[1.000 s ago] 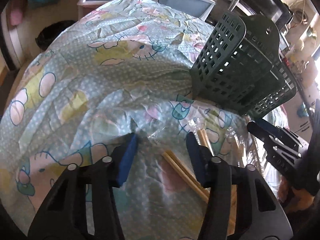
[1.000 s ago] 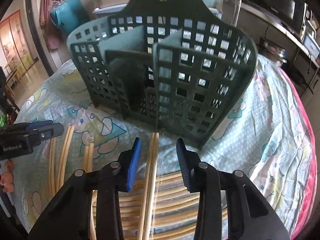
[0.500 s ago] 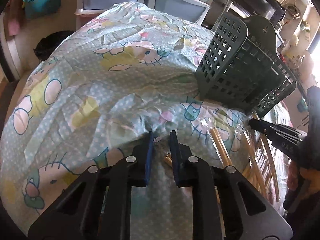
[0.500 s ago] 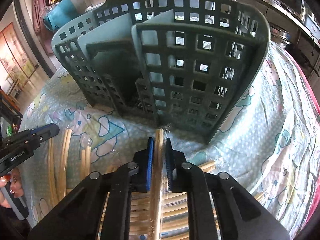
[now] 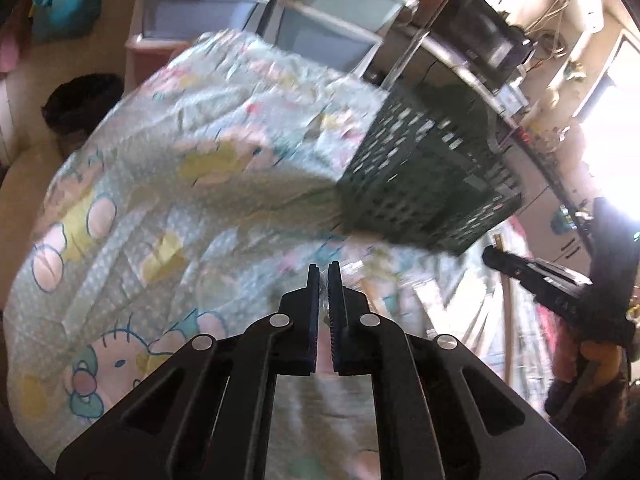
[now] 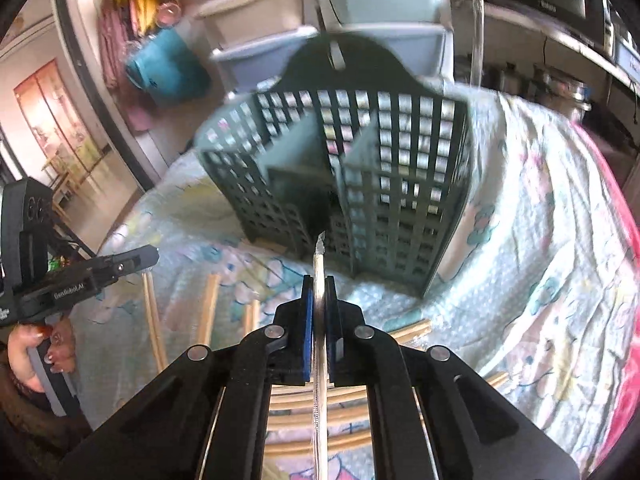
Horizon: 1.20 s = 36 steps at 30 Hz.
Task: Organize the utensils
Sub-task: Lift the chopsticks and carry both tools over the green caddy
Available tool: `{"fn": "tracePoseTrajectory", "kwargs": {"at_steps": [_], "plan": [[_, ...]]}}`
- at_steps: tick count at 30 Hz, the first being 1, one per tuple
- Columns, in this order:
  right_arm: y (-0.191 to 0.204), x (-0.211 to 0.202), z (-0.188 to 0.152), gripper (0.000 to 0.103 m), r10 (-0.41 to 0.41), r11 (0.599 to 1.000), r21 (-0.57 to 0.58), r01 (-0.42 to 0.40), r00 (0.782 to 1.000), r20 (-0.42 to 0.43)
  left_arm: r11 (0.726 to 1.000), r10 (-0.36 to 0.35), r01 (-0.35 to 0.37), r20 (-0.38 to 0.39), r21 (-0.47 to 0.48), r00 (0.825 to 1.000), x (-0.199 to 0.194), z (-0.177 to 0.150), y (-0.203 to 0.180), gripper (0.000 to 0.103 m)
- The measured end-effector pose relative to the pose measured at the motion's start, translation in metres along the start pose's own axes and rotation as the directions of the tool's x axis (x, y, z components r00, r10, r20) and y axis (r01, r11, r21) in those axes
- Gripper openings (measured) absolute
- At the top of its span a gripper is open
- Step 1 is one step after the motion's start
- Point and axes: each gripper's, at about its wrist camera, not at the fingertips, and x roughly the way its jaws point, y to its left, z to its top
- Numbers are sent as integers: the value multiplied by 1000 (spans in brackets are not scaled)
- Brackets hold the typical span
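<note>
Right gripper clamped on wrapped chopsticks just before the green caddy, left gripper pinched on clear wrapper film; risk of slippery plastic sliding, missing the compartment.

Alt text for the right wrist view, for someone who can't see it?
The right tongs are shut on wrapped chopsticks, tip toward a green caddy on a patterned cloth. More chopsticks lie below; the left tongs show at left.
</note>
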Motion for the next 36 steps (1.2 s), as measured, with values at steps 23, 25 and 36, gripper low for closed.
{"fn": "tracePoseTrajectory", "kwargs": {"at_steps": [23, 25, 36], "plan": [[26, -119, 33, 5, 51, 996, -79, -27, 946, 320, 941, -283, 242, 152, 238, 947, -86, 66, -131, 2], [25, -126, 38, 5, 45, 997, -79, -19, 937, 347, 936, -288, 240, 168, 257, 943, -90, 74, -141, 2], [23, -172, 78, 5, 27, 996, -88, 19, 868, 497, 930, -291, 208, 261, 304, 921, -116, 121, -169, 2]]}}
